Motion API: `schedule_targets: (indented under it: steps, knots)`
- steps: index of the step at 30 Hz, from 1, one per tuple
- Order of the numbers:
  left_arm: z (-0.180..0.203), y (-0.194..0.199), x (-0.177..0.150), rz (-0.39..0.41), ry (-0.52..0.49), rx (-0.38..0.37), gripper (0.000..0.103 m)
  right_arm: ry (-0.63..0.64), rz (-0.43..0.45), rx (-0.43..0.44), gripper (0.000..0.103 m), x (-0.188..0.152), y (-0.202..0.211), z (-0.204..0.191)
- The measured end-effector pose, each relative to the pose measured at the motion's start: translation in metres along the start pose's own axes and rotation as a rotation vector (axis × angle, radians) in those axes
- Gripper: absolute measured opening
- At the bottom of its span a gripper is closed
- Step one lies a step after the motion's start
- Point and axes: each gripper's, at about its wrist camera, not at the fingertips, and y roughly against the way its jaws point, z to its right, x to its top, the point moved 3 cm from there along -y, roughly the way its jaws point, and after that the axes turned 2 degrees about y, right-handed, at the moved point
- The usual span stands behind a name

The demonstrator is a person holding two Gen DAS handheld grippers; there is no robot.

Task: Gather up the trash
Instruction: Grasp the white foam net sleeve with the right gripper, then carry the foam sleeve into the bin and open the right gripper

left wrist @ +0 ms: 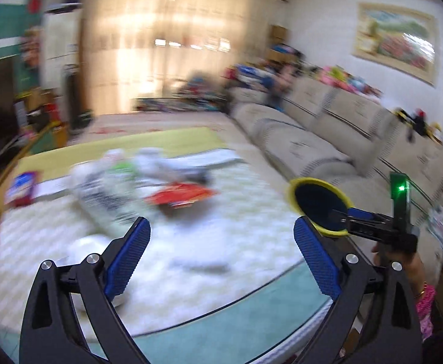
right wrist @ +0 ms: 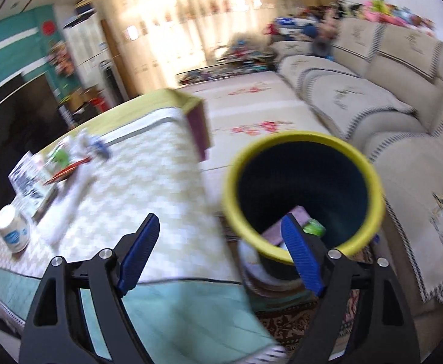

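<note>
My left gripper [left wrist: 221,224] stands open over the table [left wrist: 245,209], with nothing between its blue pads. Ahead of it lies blurred trash: a red wrapper [left wrist: 182,195], white and green wrappers [left wrist: 115,170] and a purple packet [left wrist: 21,188]. A dark bin with a yellow rim [left wrist: 312,200] is at the right, beside the table. My right gripper [right wrist: 220,218] is open too, and its right finger [right wrist: 300,251] overlaps the near rim of the bin [right wrist: 300,136]. A pink box [right wrist: 297,214] and a green item [right wrist: 314,227] lie inside. The right gripper [left wrist: 341,212] reaches into the bin's mouth.
A white cup [right wrist: 12,230] stands near the table's left edge, next to papers. A long beige sofa [right wrist: 373,97] runs along the right, with a flowered floor mat [right wrist: 251,106] between it and the table. A hand [left wrist: 403,270] holds the right gripper. Toys are piled at the back.
</note>
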Motion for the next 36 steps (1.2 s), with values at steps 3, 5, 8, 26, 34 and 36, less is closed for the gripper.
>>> schedule_targets:
  steps: [3, 5, 8, 26, 34, 36]
  knots:
    - [-0.046, 0.031, -0.012, 0.030, 0.078, 0.071, 0.095, 0.059, -0.028, 0.088, 0.078, 0.006, -0.011, -0.043]
    - [-0.070, 0.046, -0.018, 0.049, 0.114, 0.106, 0.095, 0.100, -0.046, 0.132, 0.078, 0.006, -0.016, -0.072]
    - [-0.095, 0.062, -0.028, 0.064, 0.145, 0.133, 0.095, 0.146, -0.085, 0.209, 0.078, 0.006, -0.027, -0.117]
    - [-0.105, 0.049, -0.043, 0.019, 0.150, 0.130, 0.095, 0.218, -0.190, 0.234, 0.018, -0.005, -0.080, -0.204]
    - [-0.102, 0.043, -0.043, 0.013, 0.152, 0.129, 0.095, 0.207, -0.156, 0.237, 0.014, -0.007, -0.048, -0.180]
    - [-0.102, 0.040, -0.044, 0.010, 0.153, 0.128, 0.095, 0.200, -0.141, 0.236, 0.014, -0.007, -0.036, -0.171]
